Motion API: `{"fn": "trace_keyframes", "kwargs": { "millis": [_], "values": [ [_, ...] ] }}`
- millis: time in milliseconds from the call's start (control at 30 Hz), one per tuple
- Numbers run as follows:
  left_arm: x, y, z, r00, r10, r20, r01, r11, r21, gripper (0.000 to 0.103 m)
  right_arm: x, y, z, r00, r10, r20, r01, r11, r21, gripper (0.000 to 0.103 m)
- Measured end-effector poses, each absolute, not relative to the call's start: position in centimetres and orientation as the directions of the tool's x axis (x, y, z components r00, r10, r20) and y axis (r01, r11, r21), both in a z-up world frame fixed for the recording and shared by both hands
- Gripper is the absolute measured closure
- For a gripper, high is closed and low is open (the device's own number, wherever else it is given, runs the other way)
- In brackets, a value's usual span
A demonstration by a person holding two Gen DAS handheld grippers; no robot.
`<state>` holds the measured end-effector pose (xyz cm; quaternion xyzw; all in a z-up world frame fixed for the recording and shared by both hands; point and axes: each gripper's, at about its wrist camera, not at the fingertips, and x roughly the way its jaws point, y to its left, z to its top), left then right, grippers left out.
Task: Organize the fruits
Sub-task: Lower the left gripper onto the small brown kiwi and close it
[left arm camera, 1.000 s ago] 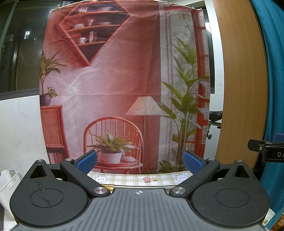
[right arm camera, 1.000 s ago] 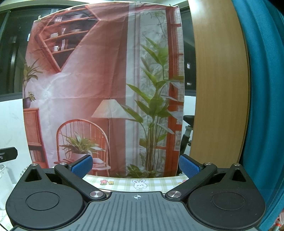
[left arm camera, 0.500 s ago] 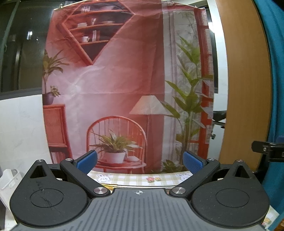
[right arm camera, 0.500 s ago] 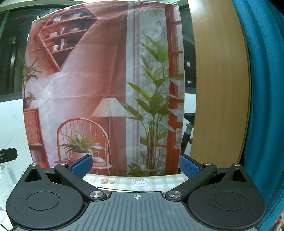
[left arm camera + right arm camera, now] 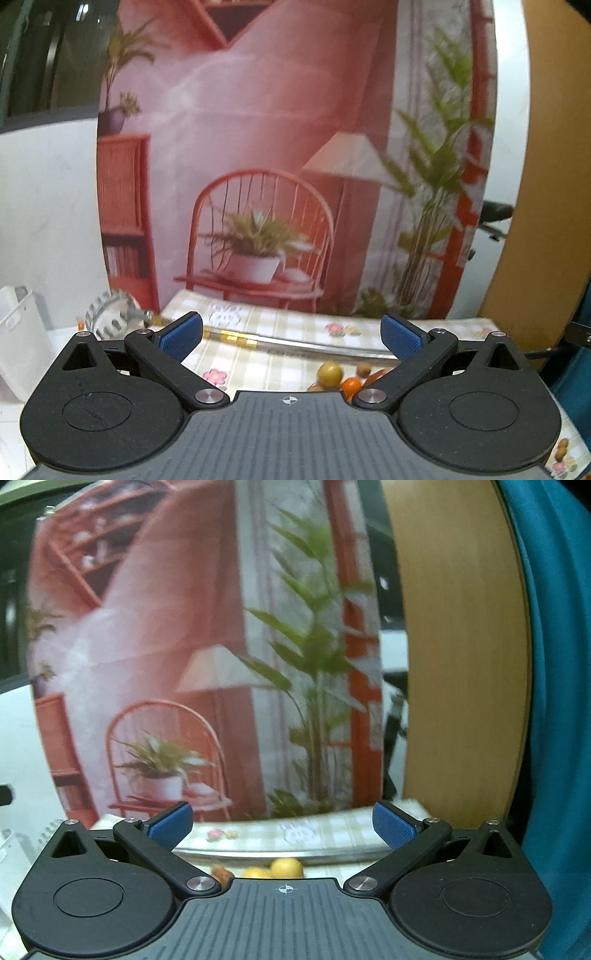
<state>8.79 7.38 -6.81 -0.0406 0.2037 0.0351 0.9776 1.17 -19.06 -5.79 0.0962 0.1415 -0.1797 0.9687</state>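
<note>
In the left wrist view my left gripper [image 5: 291,336] is open and empty above a checked tablecloth [image 5: 280,354]. Small fruits lie just past its body at the lower right: a green-yellow round one [image 5: 330,373], an orange one [image 5: 351,384] and a small brown one [image 5: 364,368]. In the right wrist view my right gripper [image 5: 282,825] is open and empty. Yellow fruits [image 5: 286,867] and a brownish-orange one [image 5: 221,872] peek over its body; their lower parts are hidden.
A printed red room backdrop [image 5: 277,147] hangs behind the table. A metal rod [image 5: 295,345] lies along the cloth's back. A white basket [image 5: 18,332] and a clear ridged dish [image 5: 110,314] stand at the left. A wooden panel [image 5: 461,664] and teal curtain [image 5: 554,701] are at the right.
Both grippers have tilted down and moved forward, so the tablecloth and the fruits have come into view. Both stay open.
</note>
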Motion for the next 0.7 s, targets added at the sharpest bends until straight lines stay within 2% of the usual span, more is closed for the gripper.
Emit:
{"fn": "trace_keyframes", "kwargs": {
  "millis": [267, 467, 567, 700],
  "values": [
    [13.8, 9.3, -11.3, 0.88, 0.061, -0.472, -0.072, 0.997, -0.005, 0.001, 5.4, -21.8, -11.6, 0.866, -0.311, -0.392, 0.398, 0.902, 0.164, 0.0],
    [17.0, 8.7, -14.8, 0.866, 0.019, -0.5, 0.021, 0.997, 0.073, 0.009, 8.2, -22.5, -14.7, 0.854, -0.294, -0.43, 0.399, 0.9, 0.177, 0.0],
    [19.0, 8.2, -17.2, 0.853, -0.023, -0.522, 0.085, 0.992, 0.095, 0.02, 9.6, -22.8, -16.3, 0.836, -0.29, -0.465, 0.405, 0.899, 0.168, 0.0],
    [21.9, 8.2, -20.5, 0.806, -0.092, -0.585, 0.141, 0.989, 0.039, 0.044, 10.9, -23.2, -17.8, 0.827, -0.275, -0.489, 0.403, 0.898, 0.176, 0.0]
  ]
}}
